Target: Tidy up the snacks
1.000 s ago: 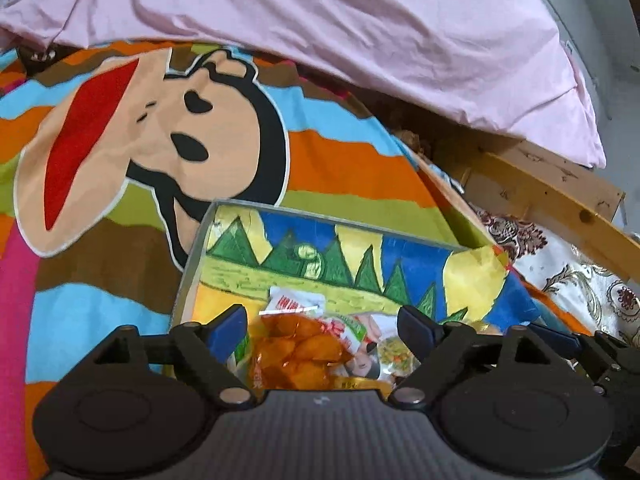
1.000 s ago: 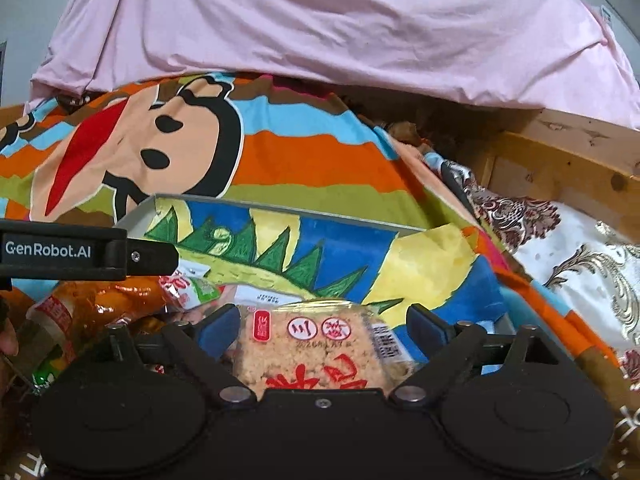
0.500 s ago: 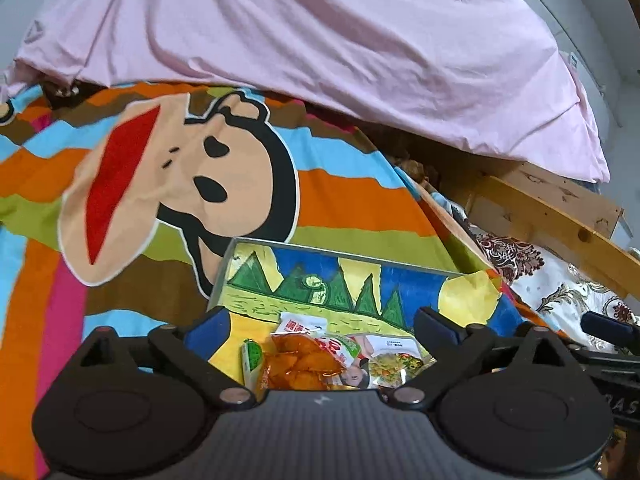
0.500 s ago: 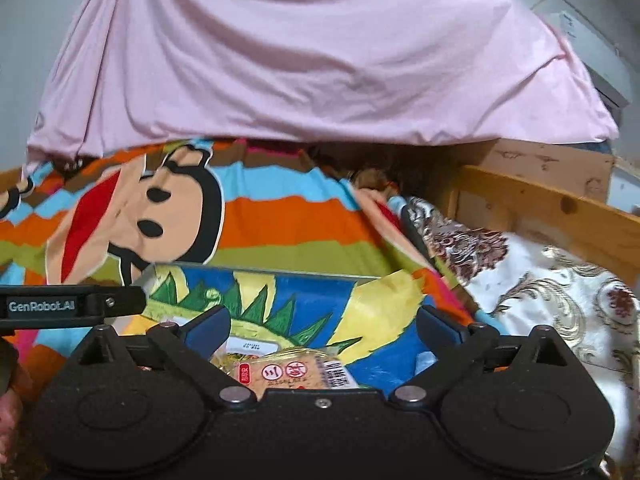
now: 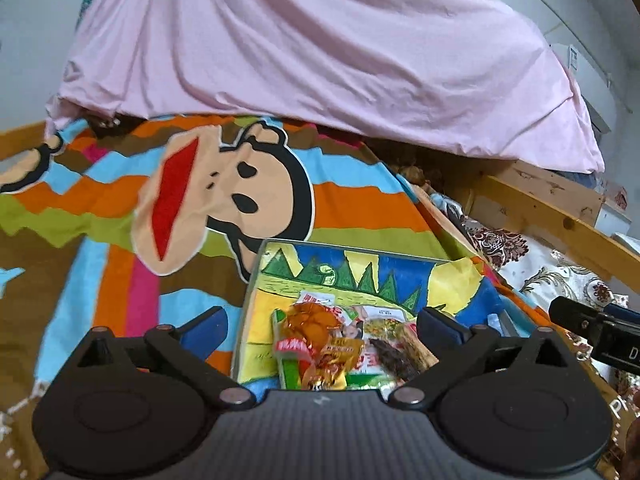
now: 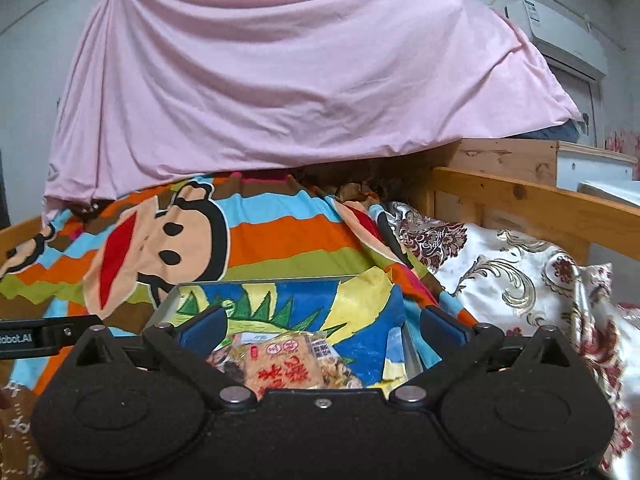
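Snacks [image 5: 320, 340] below wide-open, empty fingers [image 5: 204, 330]

- Your left tongs [image 5: 320, 330] have a matte black body with a fine ribbed texture on the middle plate.
- Two round black discs sit on this body, one on each side, and a small silver rivet [image 5: 234, 395] shines beside each disc.
- The fingers [image 5: 204, 330] carry dark blue pads, joined to the body by black angled links.
- Your right tongs [image 6: 320, 330] have the same black shape, but the middle plate is smoother, with one small silver screw [image 6: 322, 402] in the centre.
- In the right wrist view, a black bar [image 6: 48, 336] of the other tool shows white letters, partly cut off by the edge.
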The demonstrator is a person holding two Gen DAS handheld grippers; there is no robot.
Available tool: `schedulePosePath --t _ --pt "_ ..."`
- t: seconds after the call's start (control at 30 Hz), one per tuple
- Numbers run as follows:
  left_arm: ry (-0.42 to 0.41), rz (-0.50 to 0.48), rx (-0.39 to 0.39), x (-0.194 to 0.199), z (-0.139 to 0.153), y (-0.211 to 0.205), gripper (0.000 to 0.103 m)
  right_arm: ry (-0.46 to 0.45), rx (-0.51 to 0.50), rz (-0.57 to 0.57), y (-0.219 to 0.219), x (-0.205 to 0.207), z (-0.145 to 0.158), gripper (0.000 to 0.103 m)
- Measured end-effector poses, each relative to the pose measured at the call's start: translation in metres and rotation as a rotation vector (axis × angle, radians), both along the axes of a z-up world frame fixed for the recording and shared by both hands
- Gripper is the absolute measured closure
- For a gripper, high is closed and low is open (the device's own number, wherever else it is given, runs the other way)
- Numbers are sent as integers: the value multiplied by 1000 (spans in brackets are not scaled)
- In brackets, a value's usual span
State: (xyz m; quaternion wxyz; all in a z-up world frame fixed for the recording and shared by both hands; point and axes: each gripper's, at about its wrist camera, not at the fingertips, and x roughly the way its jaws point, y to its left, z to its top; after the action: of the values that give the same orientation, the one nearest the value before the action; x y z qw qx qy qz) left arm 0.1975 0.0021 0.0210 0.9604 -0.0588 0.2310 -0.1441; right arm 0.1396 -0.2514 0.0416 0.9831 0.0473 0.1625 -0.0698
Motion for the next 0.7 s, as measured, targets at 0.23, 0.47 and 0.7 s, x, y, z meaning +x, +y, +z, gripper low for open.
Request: schedulePosePath --t 0.23,0.47,0.7 --pt "-53 24 40 -61 19 8 1 -28 25 35 5 -48 14 1" --pt "-22 55 32 -118 12 16 1 -34 32 77 13 -103 21 1" --pt "-7 68 51 -155 7 20 1 -5 8 103 24 -149 17 1"
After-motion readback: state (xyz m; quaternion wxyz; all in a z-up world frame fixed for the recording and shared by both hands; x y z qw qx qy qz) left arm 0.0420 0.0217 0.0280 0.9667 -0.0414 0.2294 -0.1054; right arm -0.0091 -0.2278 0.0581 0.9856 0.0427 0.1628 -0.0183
